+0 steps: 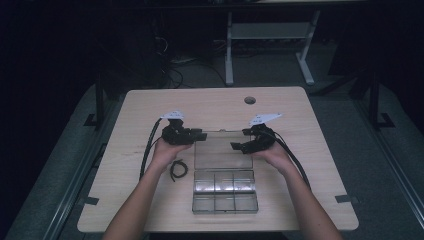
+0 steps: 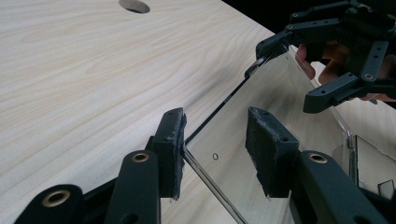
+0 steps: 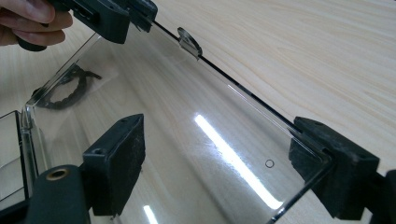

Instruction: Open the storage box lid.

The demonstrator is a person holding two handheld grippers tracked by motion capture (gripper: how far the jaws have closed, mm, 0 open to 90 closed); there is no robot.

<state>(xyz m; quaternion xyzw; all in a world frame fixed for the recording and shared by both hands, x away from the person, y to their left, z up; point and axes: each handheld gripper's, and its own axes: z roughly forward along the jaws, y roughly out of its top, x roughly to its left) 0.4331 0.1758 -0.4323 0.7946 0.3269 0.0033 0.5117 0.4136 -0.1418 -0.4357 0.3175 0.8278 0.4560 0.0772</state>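
Observation:
A clear plastic compartment box (image 1: 225,192) lies near the table's front edge. Its lid (image 1: 222,147) is open and folded back away from the person. My left gripper (image 1: 199,136) is at the lid's far left corner and my right gripper (image 1: 239,146) at its far right corner. In the left gripper view the jaws (image 2: 219,144) stand apart astride the lid (image 2: 280,98); one pad (image 2: 170,149) touches the corner edge. In the right gripper view the jaws (image 3: 219,140) are wide, with the lid's corner against one pad (image 3: 327,163). The lid's latch tab (image 3: 189,44) sits on its far edge.
A short black cable loop (image 1: 177,170) lies on the wood left of the box and shows through the lid (image 3: 65,91). A round hole (image 1: 250,100) is near the table's far edge. Beyond the table stand a white frame's legs (image 1: 229,55).

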